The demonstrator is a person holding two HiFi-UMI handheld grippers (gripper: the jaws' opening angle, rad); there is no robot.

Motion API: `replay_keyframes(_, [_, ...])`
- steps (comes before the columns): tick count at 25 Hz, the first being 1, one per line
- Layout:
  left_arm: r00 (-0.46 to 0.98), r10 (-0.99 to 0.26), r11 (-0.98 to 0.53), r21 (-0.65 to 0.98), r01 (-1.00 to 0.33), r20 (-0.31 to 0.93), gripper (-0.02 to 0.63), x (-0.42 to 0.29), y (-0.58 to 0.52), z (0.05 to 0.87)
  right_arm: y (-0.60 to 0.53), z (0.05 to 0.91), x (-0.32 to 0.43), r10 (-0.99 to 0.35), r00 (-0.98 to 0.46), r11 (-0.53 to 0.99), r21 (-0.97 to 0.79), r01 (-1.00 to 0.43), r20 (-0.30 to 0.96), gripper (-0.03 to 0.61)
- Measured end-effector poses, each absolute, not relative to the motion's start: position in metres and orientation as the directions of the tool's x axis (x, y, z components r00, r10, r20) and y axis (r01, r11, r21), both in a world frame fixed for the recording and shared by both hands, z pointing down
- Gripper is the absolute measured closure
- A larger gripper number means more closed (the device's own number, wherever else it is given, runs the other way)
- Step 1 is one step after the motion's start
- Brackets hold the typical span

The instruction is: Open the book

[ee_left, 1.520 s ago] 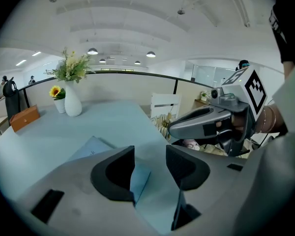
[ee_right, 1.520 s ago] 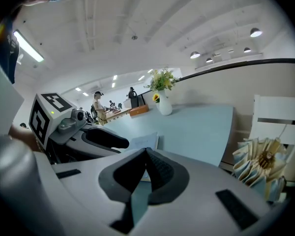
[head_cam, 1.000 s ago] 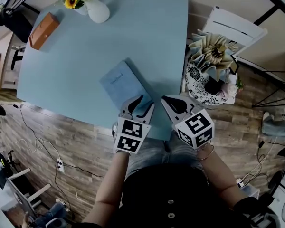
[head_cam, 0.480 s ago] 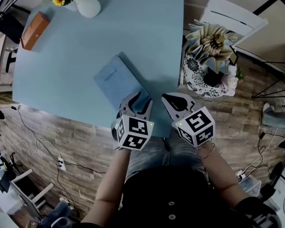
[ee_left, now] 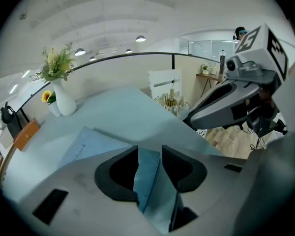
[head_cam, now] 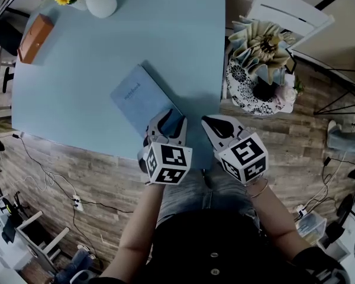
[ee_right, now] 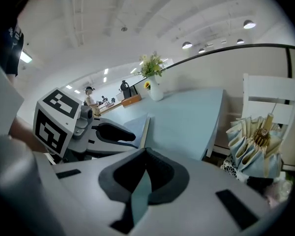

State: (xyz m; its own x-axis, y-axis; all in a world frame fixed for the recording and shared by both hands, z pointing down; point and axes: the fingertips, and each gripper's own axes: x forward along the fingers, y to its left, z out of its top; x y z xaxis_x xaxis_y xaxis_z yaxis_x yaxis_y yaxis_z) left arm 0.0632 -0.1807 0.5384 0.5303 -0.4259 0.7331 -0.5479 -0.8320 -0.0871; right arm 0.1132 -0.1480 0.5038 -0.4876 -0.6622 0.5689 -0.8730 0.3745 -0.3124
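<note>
Closed blue book (head_cam: 143, 99) lies flat on desk (head_cam: 136, 34), long axis diagonal, far-left to near-right. Nearer one is left gripper (head_cam: 173, 119), over the near corner: jaws moderately apart and just been closing, with the corner showing between them, not pinched. Just beside the book, right gripper (head_cam: 208, 122) has jaws together, empty. Small cover print looks like "notebook".

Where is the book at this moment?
In the head view the closed book lies near the blue table's front edge, its near corner between the left gripper's jaws, which have just been closing but stand apart.
</note>
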Motion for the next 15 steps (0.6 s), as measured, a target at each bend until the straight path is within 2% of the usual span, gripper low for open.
replay_keyframes(15, [0.481,-0.436,-0.830,-0.133,-0.542,0.761,0.489,0.067,-0.185,0.556,-0.138,0.514,0.109,-0.662,-0.482,0.344,-0.338,-0.876,0.574,0.572])
